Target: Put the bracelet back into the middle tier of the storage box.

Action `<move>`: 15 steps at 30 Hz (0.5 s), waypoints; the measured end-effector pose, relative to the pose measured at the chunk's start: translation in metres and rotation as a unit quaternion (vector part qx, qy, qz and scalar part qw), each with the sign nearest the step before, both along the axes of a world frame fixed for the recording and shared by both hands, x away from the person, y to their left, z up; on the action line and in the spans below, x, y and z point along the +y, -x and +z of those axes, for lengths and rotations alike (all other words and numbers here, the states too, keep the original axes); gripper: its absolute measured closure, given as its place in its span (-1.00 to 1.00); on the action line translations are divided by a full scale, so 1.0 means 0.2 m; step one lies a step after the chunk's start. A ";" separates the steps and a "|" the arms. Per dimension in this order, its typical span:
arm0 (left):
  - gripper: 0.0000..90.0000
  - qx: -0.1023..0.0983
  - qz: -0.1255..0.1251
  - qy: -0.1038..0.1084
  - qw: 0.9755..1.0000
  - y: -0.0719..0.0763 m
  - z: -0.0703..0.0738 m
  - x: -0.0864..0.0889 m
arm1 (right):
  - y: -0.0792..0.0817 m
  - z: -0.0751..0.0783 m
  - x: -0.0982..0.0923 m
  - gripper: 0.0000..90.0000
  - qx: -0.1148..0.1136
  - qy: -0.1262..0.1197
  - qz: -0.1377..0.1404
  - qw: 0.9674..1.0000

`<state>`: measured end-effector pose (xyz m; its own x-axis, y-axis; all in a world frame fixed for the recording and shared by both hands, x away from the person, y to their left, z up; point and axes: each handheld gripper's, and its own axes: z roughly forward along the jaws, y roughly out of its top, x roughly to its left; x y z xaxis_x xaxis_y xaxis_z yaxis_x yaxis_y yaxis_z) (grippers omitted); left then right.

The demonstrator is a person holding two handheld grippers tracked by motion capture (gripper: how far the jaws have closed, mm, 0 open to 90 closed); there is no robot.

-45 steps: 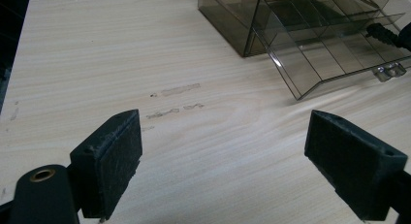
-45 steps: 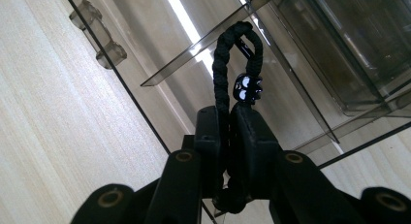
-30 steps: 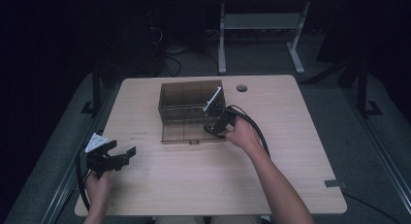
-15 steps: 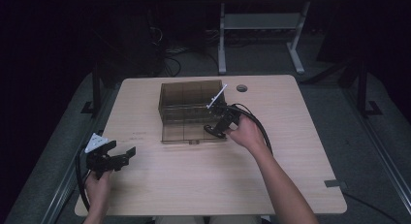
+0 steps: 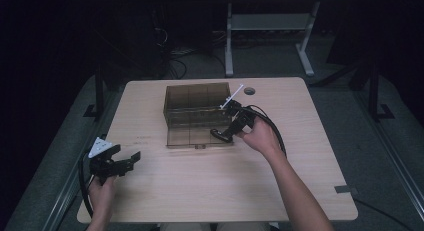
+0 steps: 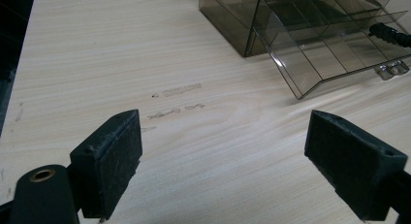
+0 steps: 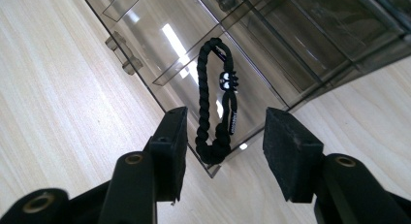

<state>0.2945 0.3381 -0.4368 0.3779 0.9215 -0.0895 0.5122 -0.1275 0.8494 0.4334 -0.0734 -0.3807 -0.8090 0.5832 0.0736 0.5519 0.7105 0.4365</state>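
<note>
A smoky clear compartment box stands mid-table with its lid folded open flat toward me. A black braided bracelet lies on that lid near its corner; its end also shows in the left gripper view. My right gripper hovers over the bracelet's near end, pads on either side and clear of it. Its jaws have just been opening. In the high view the right gripper is at the lid's right front corner. My left gripper rests open at the table's front left, with nothing between its pads.
A round cable hole sits in the table behind the box. Faint tape marks lie on the wood ahead of the left gripper. A grey tape piece is near the right front edge. A white-legged bench stands beyond the table.
The right hand has shifted slightly up and to the right beside the lid's corner. The left gripper has kept still.
</note>
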 end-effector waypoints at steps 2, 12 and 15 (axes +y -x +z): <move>-0.71 -0.001 0.001 0.001 1.000 0.00 0.00 0.00 | 0.01 0.01 -0.01 0.09 -0.002 0.001 -0.001 1.000; -0.71 -0.002 0.002 0.000 1.000 0.00 0.00 0.00 | 0.03 0.03 -0.04 0.01 -0.006 -0.004 -0.005 1.000; -0.71 -0.003 0.002 0.000 1.000 0.00 0.00 0.00 | 0.03 0.04 -0.05 -0.01 -0.007 -0.005 -0.005 1.000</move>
<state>0.2938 0.3376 -0.4363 0.3746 0.9231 -0.0869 0.5071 -0.1255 0.8527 0.4268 -0.0837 -0.3724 -0.8041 0.5905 0.0687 0.5529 0.7005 0.4513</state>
